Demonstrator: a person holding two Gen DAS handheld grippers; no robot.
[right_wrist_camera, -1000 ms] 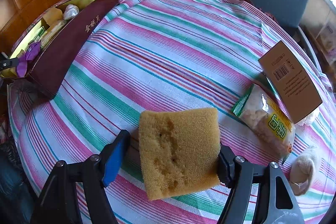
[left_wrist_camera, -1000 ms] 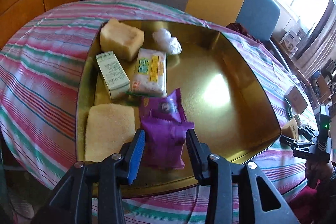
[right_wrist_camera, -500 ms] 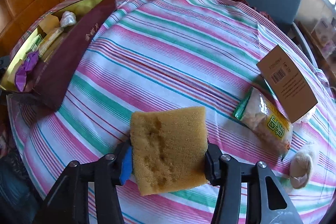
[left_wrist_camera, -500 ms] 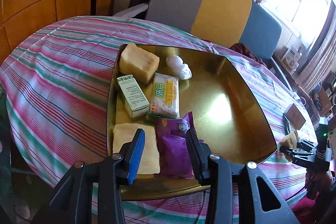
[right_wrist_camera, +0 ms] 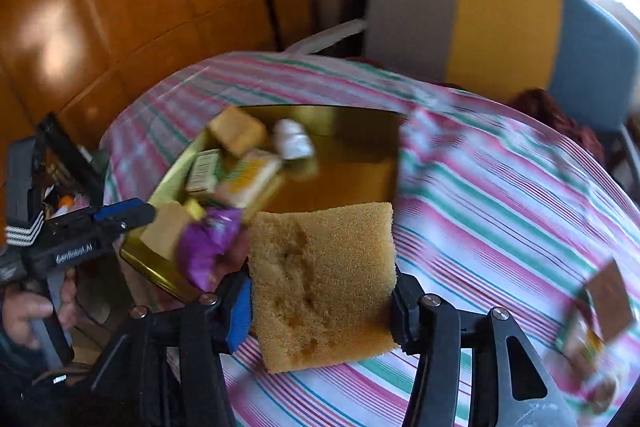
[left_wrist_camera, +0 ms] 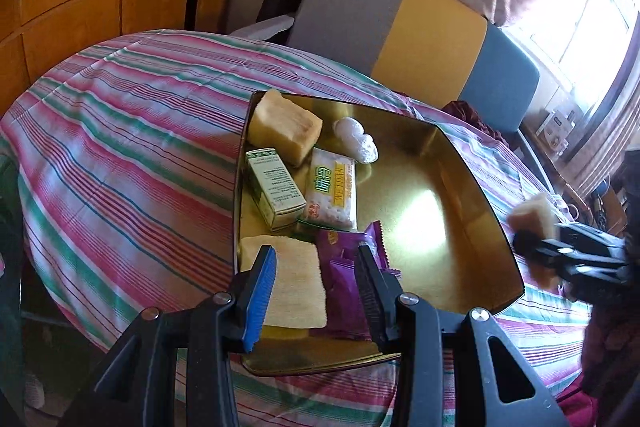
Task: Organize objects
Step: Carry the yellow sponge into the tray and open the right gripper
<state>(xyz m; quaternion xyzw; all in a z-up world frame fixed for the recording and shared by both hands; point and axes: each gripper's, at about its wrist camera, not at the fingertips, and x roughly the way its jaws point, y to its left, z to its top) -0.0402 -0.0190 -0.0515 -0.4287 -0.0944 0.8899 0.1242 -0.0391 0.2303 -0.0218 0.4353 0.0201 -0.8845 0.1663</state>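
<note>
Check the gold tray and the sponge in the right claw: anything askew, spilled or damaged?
Nothing spilled in the gold tray. Two oddities: the brown sponge in the right claw has a pitted, dented face, and two purple packets overlap instead of lying flat.

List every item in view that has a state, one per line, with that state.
Right gripper: jaws shut on the brown sponge.
Brown sponge: held above the striped tablecloth.
Left gripper: jaws apart, holding nothing.
Gold tray: open, half filled.
Purple packets: lying flat in the tray.
Green box: closed, lying on its side.
Cracker pack: sealed.
</note>
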